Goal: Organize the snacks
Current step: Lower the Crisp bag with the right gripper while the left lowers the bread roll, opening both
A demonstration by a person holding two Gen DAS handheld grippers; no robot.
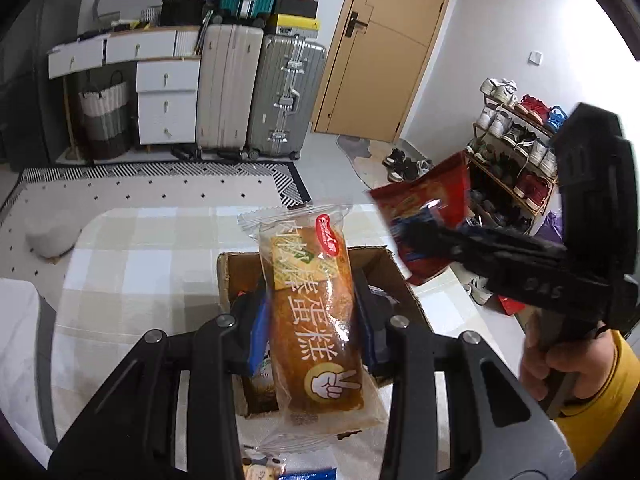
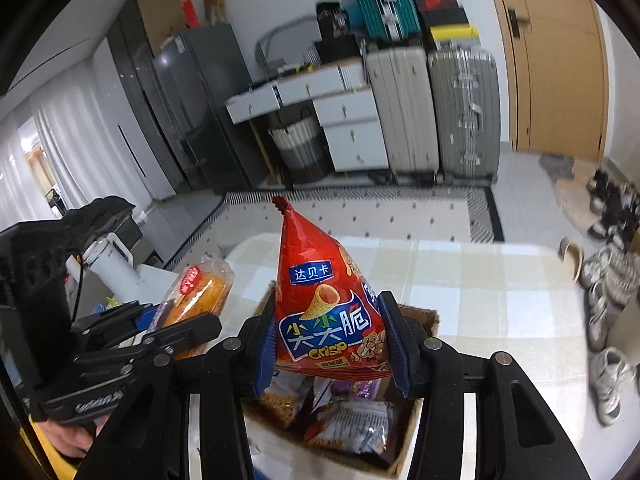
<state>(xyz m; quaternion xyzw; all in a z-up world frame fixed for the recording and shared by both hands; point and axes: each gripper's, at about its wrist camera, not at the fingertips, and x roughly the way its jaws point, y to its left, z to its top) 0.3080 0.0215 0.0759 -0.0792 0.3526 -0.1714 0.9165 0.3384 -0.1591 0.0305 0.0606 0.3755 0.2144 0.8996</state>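
Two grippers up, both loaded. Left gripper [image 1: 310, 320] pinches a clear-wrapped golden-brown cake with green lettering [image 1: 312, 320] at centre frame, above an open brown cardboard box [image 1: 228, 276] on the pale checked tablecloth [image 1: 140, 260]; the wrapper hides most of the box interior. Right gripper [image 2: 330, 340] clamps a red pyramid-shaped crisp bag [image 2: 324, 312] above that box; crumpled snack packets [image 2: 352, 424] lie below, labels unreadable. Right gripper blurred at right of left-wrist view.
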